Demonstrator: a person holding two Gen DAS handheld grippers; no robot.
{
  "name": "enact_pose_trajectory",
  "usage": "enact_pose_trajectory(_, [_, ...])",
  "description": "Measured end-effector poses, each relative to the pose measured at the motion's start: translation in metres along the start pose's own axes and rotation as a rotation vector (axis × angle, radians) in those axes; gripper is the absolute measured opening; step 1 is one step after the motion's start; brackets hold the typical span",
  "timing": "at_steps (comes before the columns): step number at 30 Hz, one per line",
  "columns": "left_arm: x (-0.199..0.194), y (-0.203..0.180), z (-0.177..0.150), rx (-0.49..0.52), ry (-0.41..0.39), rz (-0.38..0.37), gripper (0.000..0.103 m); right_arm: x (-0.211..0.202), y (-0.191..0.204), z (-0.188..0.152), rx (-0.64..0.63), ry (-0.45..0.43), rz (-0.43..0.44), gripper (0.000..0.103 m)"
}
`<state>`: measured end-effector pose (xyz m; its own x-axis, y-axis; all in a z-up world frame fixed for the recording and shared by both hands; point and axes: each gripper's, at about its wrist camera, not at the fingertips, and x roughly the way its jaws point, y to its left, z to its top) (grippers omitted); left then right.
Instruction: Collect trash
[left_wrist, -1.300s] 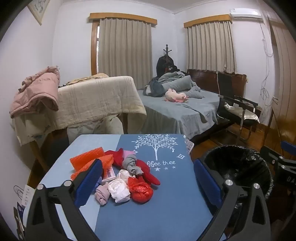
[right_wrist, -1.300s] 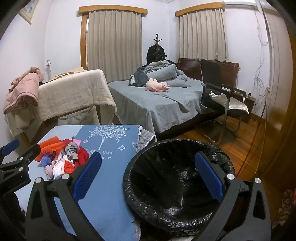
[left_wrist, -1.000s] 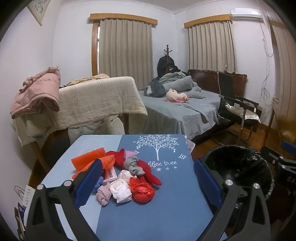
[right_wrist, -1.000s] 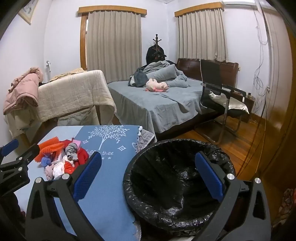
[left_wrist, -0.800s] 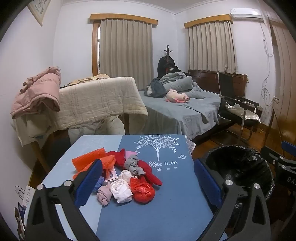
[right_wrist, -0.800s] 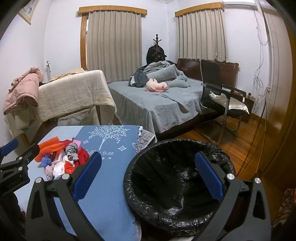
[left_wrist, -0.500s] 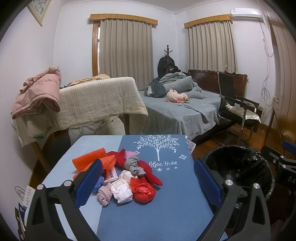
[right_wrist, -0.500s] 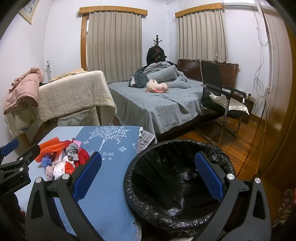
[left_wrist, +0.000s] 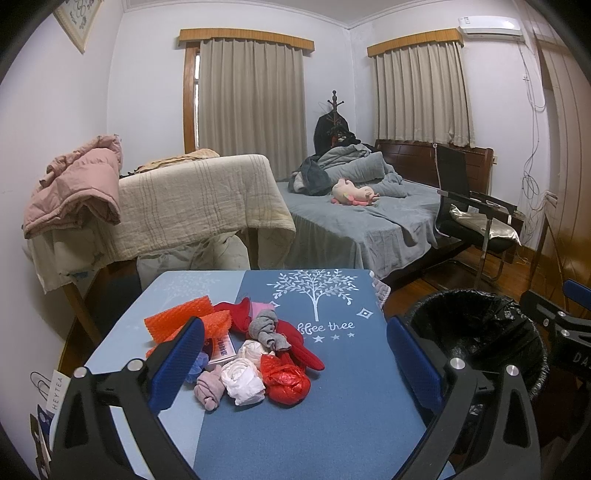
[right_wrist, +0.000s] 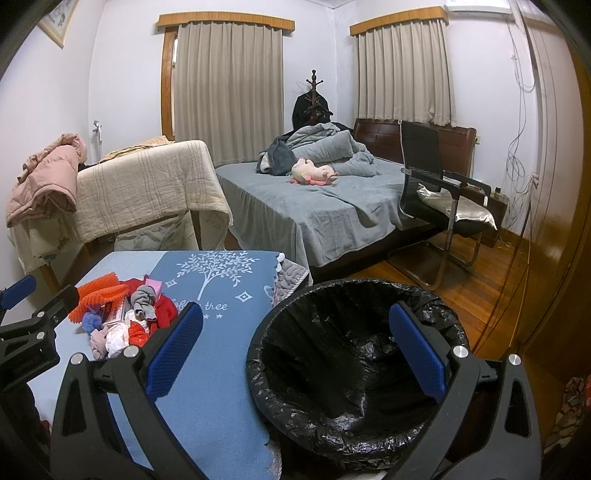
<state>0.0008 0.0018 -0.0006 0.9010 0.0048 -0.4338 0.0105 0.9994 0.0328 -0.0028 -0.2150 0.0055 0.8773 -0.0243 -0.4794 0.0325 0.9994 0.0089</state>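
Observation:
A heap of trash (left_wrist: 255, 354) lies on the left half of the blue table (left_wrist: 332, 424): orange mesh (left_wrist: 173, 321), a crumpled red bag (left_wrist: 284, 384), white wads (left_wrist: 242, 380), grey and red cloth pieces. My left gripper (left_wrist: 295, 362) hovers open just in front of the heap, its left pad near the orange mesh. My right gripper (right_wrist: 295, 343) is open above the near rim of a bin lined with a black bag (right_wrist: 354, 354), which stands at the table's right edge. The heap of trash (right_wrist: 122, 314) shows left of it.
Behind the table stand a cloth-draped piece of furniture (left_wrist: 192, 199) with a pink jacket (left_wrist: 74, 192), a grey bed (left_wrist: 362, 221) with a plush toy, and a black chair (left_wrist: 469, 221). Wooden floor lies right of the bin. A paper bag (left_wrist: 51, 395) sits at the table's left.
Both views have shifted only slightly; the left gripper has drifted a little back from the heap. Nothing was picked up or let go.

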Motion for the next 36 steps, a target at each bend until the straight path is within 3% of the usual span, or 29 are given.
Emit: enact_pose_trajectory(36, [-0.001, 0.0024, -0.0001, 0.0, 0.0, 0.001, 0.097, 0.001, 0.0018, -0.0003, -0.002, -0.003, -0.001, 0.098])
